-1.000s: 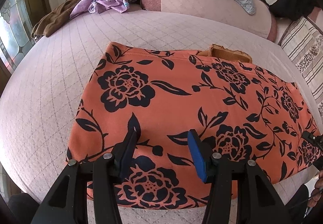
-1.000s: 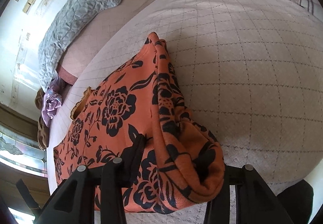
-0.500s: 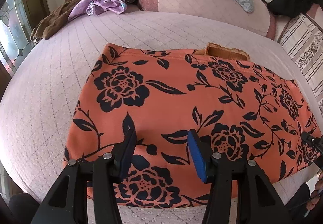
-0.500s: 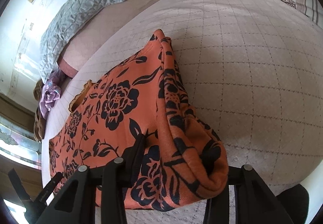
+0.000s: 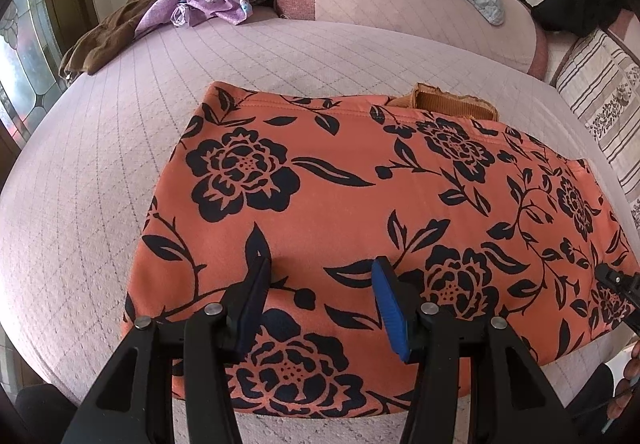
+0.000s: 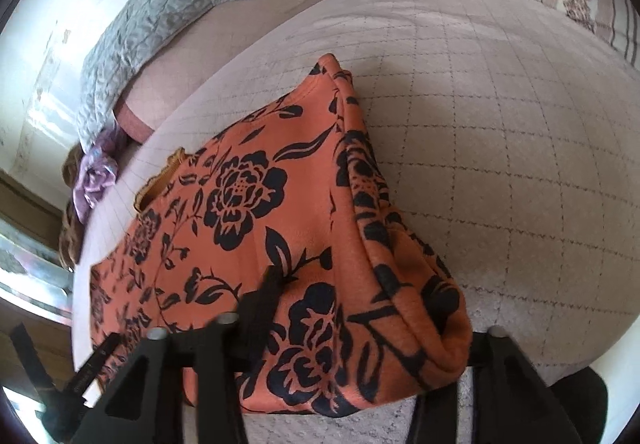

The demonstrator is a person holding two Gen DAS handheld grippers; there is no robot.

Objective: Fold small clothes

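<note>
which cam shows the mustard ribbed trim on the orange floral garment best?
Left wrist. The mustard ribbed trim peeks out at the orange floral garment's far edge, ribbing sharp and facing the lens. The right wrist view shows the trim only as a thin, wavy sliver at the garment's left side.

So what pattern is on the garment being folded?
Orange garment with black flowers and leaves, clearest in the left wrist view.

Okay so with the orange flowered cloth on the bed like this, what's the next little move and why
Probably lower the left gripper and close it on the orange floral garment. Its jaws stand open above the cloth, holding nothing, while the right gripper has the other end bunched between its fingers. Gripping both ends would let the fold carry over the bedspread.
</note>
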